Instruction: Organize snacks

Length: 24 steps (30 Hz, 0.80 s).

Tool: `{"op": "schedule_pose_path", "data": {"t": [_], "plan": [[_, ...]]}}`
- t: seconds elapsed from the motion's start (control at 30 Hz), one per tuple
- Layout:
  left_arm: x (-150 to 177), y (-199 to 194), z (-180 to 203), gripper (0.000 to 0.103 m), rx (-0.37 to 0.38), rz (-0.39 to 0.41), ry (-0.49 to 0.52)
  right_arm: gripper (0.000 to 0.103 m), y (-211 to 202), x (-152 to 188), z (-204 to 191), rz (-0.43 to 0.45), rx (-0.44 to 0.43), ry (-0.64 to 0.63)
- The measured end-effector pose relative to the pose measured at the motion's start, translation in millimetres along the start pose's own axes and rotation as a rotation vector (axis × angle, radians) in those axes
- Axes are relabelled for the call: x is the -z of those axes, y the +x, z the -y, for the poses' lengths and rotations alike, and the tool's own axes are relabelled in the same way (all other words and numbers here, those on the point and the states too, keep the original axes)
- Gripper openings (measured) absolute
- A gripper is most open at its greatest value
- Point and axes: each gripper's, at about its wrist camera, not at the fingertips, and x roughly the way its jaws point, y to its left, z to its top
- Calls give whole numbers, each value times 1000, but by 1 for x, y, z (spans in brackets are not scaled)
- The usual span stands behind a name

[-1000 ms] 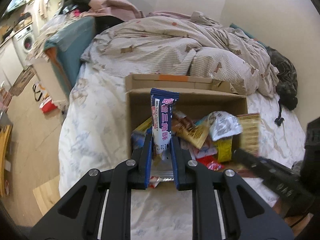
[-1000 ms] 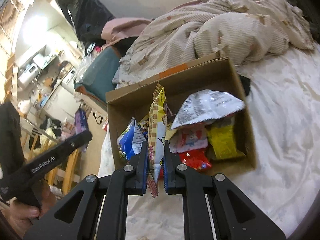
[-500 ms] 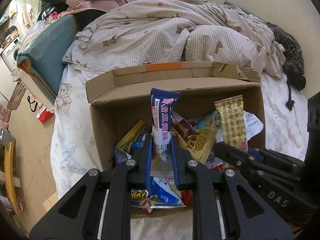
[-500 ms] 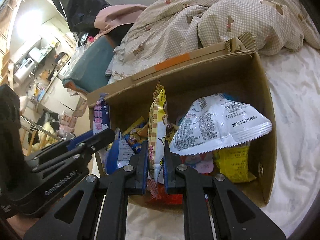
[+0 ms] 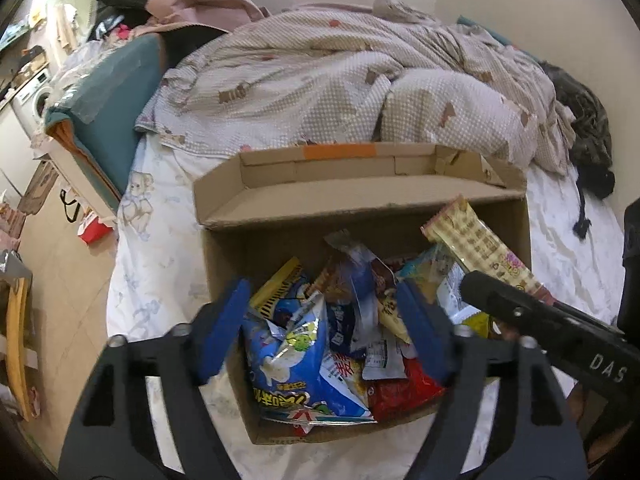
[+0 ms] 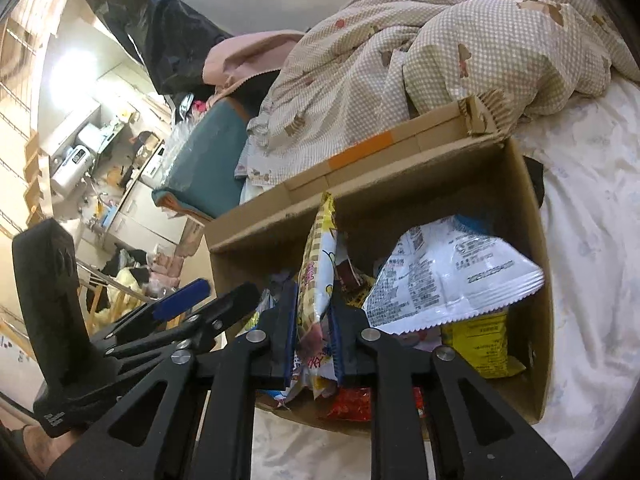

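An open cardboard box (image 5: 360, 196) full of snack packets stands on the bed. My left gripper (image 5: 326, 328) is open above the box's left half. The blue and white bar (image 5: 356, 288) it held lies tilted among the packets, beside a large blue bag (image 5: 296, 360). My right gripper (image 6: 314, 328) is shut on a yellow checked snack packet (image 6: 318, 264), upright over the box (image 6: 528, 208). That packet also shows in the left wrist view (image 5: 480, 244), at the box's right. A white foil bag (image 6: 448, 276) lies in the box to the right.
A crumpled checked duvet (image 5: 360, 76) is heaped behind the box. A teal cushion (image 5: 116, 92) sits at the bed's left edge, with floor beyond. A dark bag (image 5: 588, 128) lies at the far right. The left gripper (image 6: 192, 312) shows in the right wrist view.
My left gripper has opened and let go of the blue and white bar, which dropped into the box. My right gripper has moved closer over the box, still holding the yellow packet.
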Motion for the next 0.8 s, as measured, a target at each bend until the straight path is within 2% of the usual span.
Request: {"op": "schedule_pose_path", "data": {"t": [0.03,0.1,0.13,0.2,0.57,0.67,0.73,0.8], "plan": [[0,-2,-1,77,-1,6,-3,31,-2,-1,0,6,1,2],[0,-6,-2,77,1,10,-8,77,-7,-2,0,23,5,4],[0,-8,-3,78,3,10,-11,82,-12,-2,-2,49,6,0],[1,-11,-5,78,13,15,-17,82,-20,-3,-6,84,21,-23],[20,-59,-12,78,-8,133,-10,83,-64,11,-14,138,36,-18],[26,-74,-16,79,-20,160,-17,87,-77,24,-25,167,72,-63],[32,-85,-21,99,-29,181,-32,89,-85,34,-29,183,115,-83],[39,-96,-26,102,-36,207,-42,91,-93,46,-33,199,157,-91]]}}
